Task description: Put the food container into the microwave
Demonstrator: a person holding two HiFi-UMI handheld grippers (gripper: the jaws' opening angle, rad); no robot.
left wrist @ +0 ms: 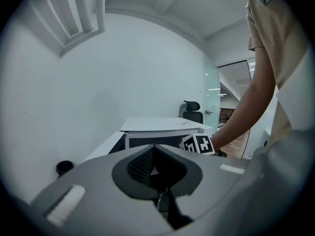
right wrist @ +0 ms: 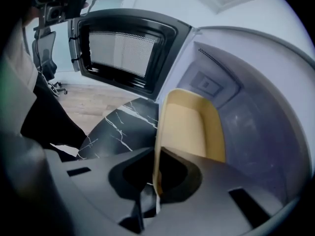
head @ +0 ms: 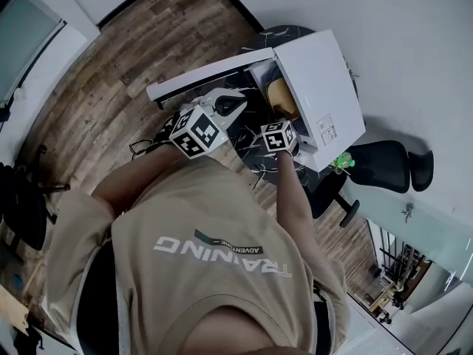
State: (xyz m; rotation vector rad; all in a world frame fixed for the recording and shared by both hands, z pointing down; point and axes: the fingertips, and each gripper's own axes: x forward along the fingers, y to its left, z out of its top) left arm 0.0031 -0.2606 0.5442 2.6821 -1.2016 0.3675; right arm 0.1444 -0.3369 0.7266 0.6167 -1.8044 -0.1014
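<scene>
— Microwave (head: 321, 87) open, is it?

— Wide open. It's a white box, and its door (right wrist: 123, 53) is swung out up and to the left of the right gripper's jaws, with the dark mesh window showing. It sits on a black marbled surface (right wrist: 115, 132), which spreads out below and to the left of those same jaws.

— And the food container?

— The tan food container (right wrist: 189, 124) is inside the cavity, straight ahead of the right gripper (right wrist: 156, 178). The jaws are pinching its near rim, and the thin wall runs right down between them. I can't tell whether its base is resting on the cavity floor.

— The other hand?

— The left gripper (left wrist: 155, 170) is held near the door, with its jaws pressed together and nothing in them. Beyond them you see the microwave's top, with the right gripper's marker cube just to the right of it. A black office chair (left wrist: 193, 113) stands further off, past the cube.
</scene>
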